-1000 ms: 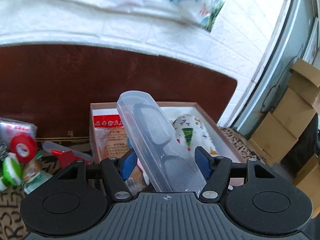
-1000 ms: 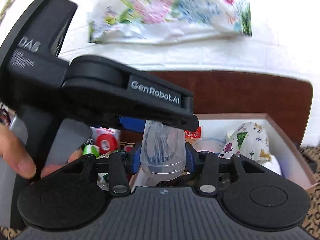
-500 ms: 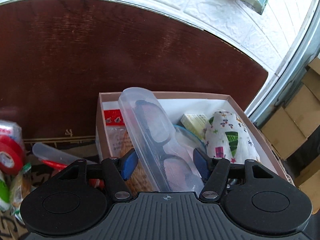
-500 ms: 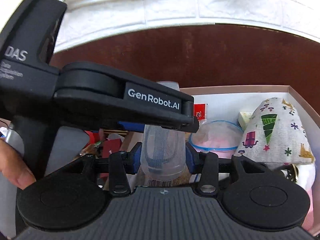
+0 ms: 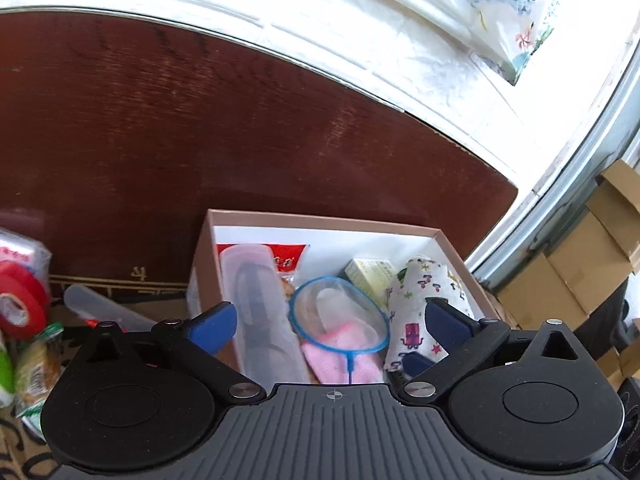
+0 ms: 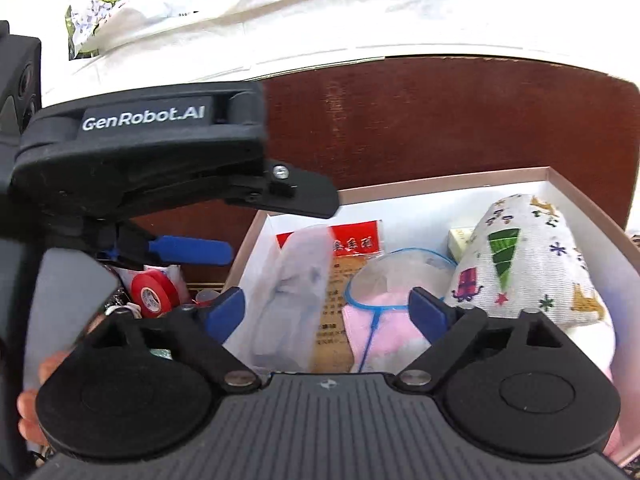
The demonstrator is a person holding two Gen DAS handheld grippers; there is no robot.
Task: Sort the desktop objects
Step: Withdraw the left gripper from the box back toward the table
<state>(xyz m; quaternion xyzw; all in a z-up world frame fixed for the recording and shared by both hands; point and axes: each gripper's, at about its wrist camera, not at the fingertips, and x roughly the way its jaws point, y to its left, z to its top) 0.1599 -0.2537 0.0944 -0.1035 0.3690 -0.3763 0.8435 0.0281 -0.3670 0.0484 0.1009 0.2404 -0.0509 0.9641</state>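
Note:
A clear plastic glasses case [image 5: 264, 312] with dark glasses inside lies flat in the cardboard box [image 5: 320, 218], along its left side; the right wrist view shows the case [image 6: 294, 292] too. My left gripper [image 5: 330, 326] hovers over the box, its jaws opening wide, and no pad touches the case. My right gripper [image 6: 330, 312] is beside it, jaws also opening, nothing pressed between them. The left gripper's black body [image 6: 140, 152] fills the upper left of the right wrist view.
The box also holds a red-labelled packet [image 5: 290, 258], a blue-rimmed net [image 5: 340, 312] over pink cloth, a small yellow carton [image 5: 370, 276] and a patterned pouch [image 5: 420, 304]. Red tape [image 5: 20, 300] and snack packets [image 5: 36, 368] lie left of the box. A brown headboard [image 5: 240, 140] stands behind.
Both grippers let go of the glasses case and opened wide. The case dropped from its tilted, held position to lie flat in the box.

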